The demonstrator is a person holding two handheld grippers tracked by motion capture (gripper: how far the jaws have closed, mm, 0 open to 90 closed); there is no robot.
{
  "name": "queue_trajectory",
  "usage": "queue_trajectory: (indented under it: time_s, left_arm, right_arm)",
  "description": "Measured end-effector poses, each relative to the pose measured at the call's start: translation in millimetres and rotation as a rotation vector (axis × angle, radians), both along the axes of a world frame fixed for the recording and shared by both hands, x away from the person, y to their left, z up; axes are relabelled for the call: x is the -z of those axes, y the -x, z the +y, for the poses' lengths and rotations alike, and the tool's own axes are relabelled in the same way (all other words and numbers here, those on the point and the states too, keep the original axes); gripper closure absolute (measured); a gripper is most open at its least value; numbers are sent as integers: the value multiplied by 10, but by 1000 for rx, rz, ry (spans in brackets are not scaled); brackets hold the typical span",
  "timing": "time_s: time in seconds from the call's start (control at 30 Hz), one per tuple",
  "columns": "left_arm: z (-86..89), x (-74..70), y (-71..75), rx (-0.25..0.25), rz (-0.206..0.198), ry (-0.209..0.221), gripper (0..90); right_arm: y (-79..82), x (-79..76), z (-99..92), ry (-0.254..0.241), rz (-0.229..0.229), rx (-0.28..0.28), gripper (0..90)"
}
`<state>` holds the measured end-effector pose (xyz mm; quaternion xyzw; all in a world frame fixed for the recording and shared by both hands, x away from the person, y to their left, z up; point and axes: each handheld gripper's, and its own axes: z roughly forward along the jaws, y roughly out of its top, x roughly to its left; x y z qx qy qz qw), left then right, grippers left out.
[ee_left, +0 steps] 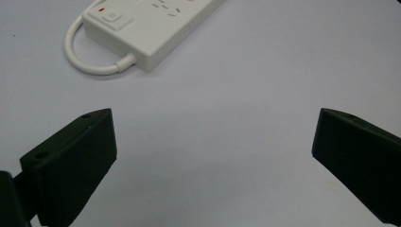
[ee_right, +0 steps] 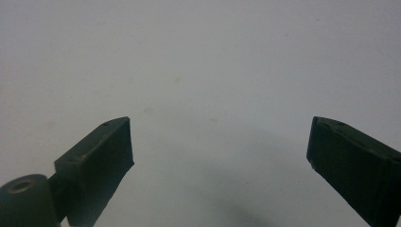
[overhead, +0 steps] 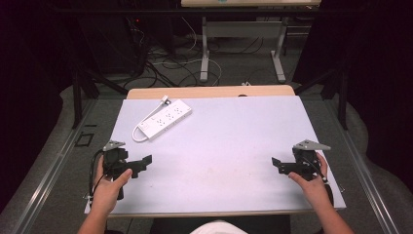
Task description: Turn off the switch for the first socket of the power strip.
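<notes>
At the table's (overhead: 219,161) near edge, the left tool (overhead: 141,163) and right tool (overhead: 277,165) hover with jaws spread wide, gripping nothing. Farther back on the left lies a white power strip (overhead: 164,118), untouched; apparently nothing has begun.

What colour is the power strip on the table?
White power strip, with a small red mark near its switch; clearest in the left gripper view.

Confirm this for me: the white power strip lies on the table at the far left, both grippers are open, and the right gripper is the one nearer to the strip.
One thing is wrong: the left gripper, not the right gripper, is nearer the power strip. The high view shows this, and the left gripper view has the strip just ahead of its jaws. The rest stands: the strip lies at the far left of the table, and both grippers are open.
</notes>
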<state>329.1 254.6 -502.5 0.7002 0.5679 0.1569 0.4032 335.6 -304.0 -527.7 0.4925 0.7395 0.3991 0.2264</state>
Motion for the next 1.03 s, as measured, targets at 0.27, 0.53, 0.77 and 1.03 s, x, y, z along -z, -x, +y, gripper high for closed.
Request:
queue_trajectory:
  time_s: [0.27, 0.53, 0.77, 1.03]
  left_arm:
    - [154, 173, -1, -60, 12, -3, 14]
    - [179, 240, 9, -56, -14, -29, 14]
    - [205, 283, 3, -69, -12, -39, 19]
    - [241, 298, -26, -87, 15, -34, 48]
  right_arm:
    - [0, 4, -3, 3, 1, -5, 71]
    - [2, 8, 4, 6, -4, -1, 71]
    - [1, 11, -2, -4, 6, -2, 71]
    - [-6, 19, -18, 0, 8, 1, 71]
